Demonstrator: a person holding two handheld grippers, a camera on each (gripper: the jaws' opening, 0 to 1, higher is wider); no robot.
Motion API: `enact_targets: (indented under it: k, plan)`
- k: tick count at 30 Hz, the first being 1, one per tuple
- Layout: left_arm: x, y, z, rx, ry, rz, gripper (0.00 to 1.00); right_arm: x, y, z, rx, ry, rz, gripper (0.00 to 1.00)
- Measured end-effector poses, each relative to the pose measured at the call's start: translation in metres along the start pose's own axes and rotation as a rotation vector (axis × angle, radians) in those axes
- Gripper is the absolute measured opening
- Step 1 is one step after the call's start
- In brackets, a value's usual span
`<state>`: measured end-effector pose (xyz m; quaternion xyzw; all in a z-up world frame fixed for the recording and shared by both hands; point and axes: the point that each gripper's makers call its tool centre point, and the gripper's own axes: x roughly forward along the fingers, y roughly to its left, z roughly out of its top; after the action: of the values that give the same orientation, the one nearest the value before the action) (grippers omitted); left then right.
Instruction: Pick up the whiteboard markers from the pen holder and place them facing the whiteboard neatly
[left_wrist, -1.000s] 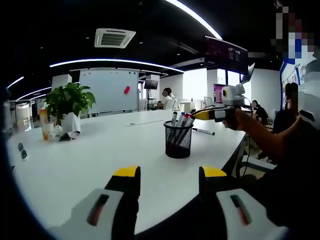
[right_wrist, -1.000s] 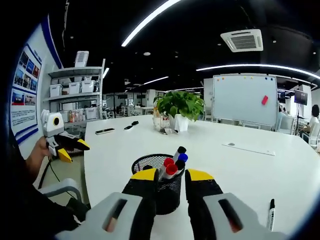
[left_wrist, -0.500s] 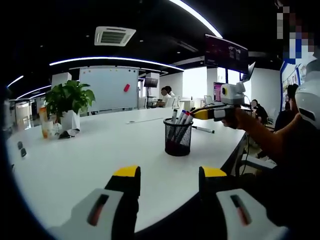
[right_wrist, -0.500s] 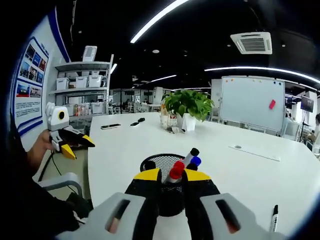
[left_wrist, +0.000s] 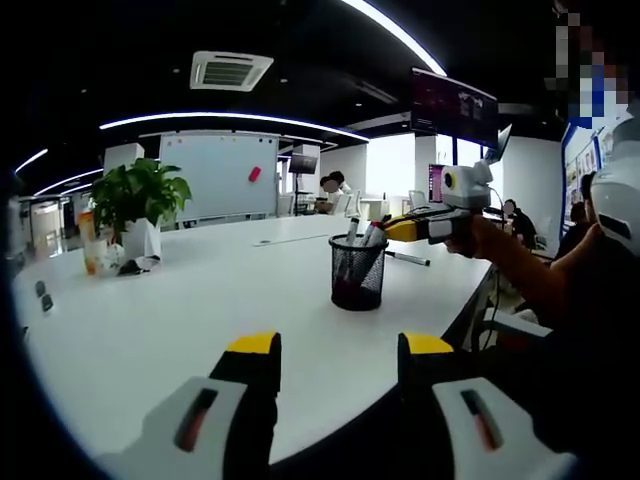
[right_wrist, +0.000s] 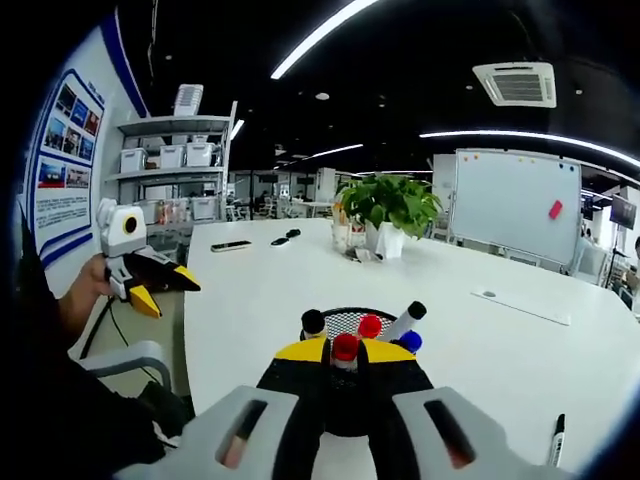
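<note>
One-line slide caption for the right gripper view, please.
Right gripper shut on a red-capped marker above the mesh pen holder on the white table.

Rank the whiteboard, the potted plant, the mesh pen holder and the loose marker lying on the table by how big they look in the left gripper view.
1. whiteboard
2. potted plant
3. mesh pen holder, which is nearer the camera, so these two middle ranks are unsure
4. loose marker, clearly the smallest
</note>
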<state>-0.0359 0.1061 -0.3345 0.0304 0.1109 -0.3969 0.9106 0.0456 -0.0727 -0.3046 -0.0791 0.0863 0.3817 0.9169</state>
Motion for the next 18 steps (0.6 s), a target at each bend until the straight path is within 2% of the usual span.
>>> enact_targets:
  k: [9,18]
  plan:
    - [0.0,0.0,0.0,0.0,0.0,-0.002,0.48,0.003,0.002,0.001,0.025,0.0,0.013,0.13]
    - [0.0,0.002,-0.003,-0.008,0.007,-0.003,0.48,-0.002,-0.002,0.02,0.057,-0.053,-0.005,0.13]
